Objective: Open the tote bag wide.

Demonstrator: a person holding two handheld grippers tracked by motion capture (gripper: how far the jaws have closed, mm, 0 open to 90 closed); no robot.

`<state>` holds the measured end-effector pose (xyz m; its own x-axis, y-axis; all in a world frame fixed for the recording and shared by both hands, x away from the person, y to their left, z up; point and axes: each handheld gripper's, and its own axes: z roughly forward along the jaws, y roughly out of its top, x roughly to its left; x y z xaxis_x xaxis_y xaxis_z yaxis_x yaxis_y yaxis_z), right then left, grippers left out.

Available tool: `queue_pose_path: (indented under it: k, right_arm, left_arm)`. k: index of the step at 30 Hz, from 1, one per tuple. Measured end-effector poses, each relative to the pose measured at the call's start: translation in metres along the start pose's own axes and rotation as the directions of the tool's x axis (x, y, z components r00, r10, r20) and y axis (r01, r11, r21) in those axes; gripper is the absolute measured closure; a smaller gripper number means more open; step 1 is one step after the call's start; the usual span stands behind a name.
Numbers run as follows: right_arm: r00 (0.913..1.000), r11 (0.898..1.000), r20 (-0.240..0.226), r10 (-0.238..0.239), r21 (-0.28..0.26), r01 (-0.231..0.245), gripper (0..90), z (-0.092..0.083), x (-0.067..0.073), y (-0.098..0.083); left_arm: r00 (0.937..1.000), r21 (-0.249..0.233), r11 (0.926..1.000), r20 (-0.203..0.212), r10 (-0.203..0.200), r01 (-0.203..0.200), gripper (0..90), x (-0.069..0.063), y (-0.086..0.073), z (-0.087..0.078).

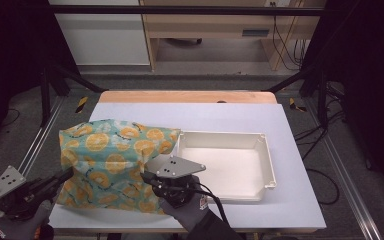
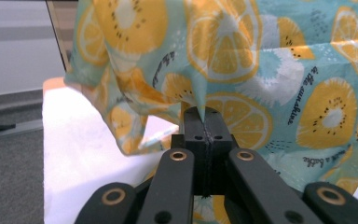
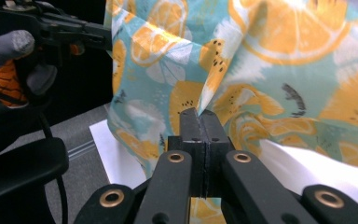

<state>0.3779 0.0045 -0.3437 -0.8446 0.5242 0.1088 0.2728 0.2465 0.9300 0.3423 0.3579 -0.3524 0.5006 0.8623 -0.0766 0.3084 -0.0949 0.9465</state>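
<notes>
Starting w/ the biggest thing: the white rectangular table top (image 1: 300, 200) carries everything, wooden strip at the far edge. On its left half sits the teal fabric cloth printed w/ orange citrus slices (image 1: 112, 165), bunched and puffed up, not flat; its right edge lies just beside, maybe touching, the shallow white plastic tray (image 1: 267, 150), which is empty.

Your left gripper (image 1: 62, 176) is at the cloth's near-left edge, jaws fully shut w/ a thin fold of fabric pinched between them, clear in the left gripper view (image 2: 204, 126). Your right gripper (image 1: 147, 176) is at the near-right edge, likewise clamped tight on a fold (image 3: 200, 122).

Step looks like spreading or folding the cloth w/ both grips set. To do it well, I'd say: lift both hands together, keep them level, pull apart gently so the fabric goes taut w/o slipping out. Each pinch holds only a narrow bit of edge, so don't jerk. Keep the hanging cloth off the tray rim, prob snags there.

Cloth looks thin, soft, creased, w/ small script text among the slices.
</notes>
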Motion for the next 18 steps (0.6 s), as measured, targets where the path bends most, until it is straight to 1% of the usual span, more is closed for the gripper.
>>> queue_pose_path:
  k: [1,5,6,9,10,16,18]
  right_arm:
    - [1.0000,1.000,0.001,0.008,0.013,-0.008,90.0,0.004,-0.001,-0.004]
    - [0.9999,0.999,0.006,0.012,0.034,-0.012,90.0,0.010,-0.004,-0.010]
    - [0.9997,0.999,0.014,0.020,0.046,-0.020,90.0,0.015,-0.006,-0.014]
    - [0.9994,0.998,0.025,0.025,0.058,-0.027,90.0,0.019,-0.009,-0.018]
    - [0.9987,0.997,0.039,0.032,0.067,-0.035,90.0,0.022,-0.012,-0.021]
    - [0.9977,0.995,0.053,0.044,0.086,-0.048,90.0,0.027,-0.017,-0.026]
    - [0.9977,0.996,0.051,0.043,0.079,-0.047,85.9,0.025,-0.017,-0.026]
  left_arm:
    - [1.0000,0.005,1.0000,-0.001,0.001,-0.001,90.0,0.000,-0.002,0.001]
    - [1.0000,0.027,0.9996,-0.001,-0.002,0.002,90.0,0.001,-0.007,0.004]
    - [1.0000,0.033,0.9995,-0.002,-0.003,0.003,90.0,0.001,-0.009,0.005]
    - [1.0000,0.049,0.9988,0.001,-0.008,0.007,90.0,0.002,-0.012,0.009]
    - [0.9999,0.057,0.9983,0.000,-0.012,0.012,90.0,0.002,-0.014,0.011]
    - [0.9999,0.076,0.9970,-0.004,-0.013,0.013,90.0,0.004,-0.018,0.015]
    - [0.9999,0.083,0.9964,-0.003,-0.015,0.015,90.0,0.004,-0.020,0.017]
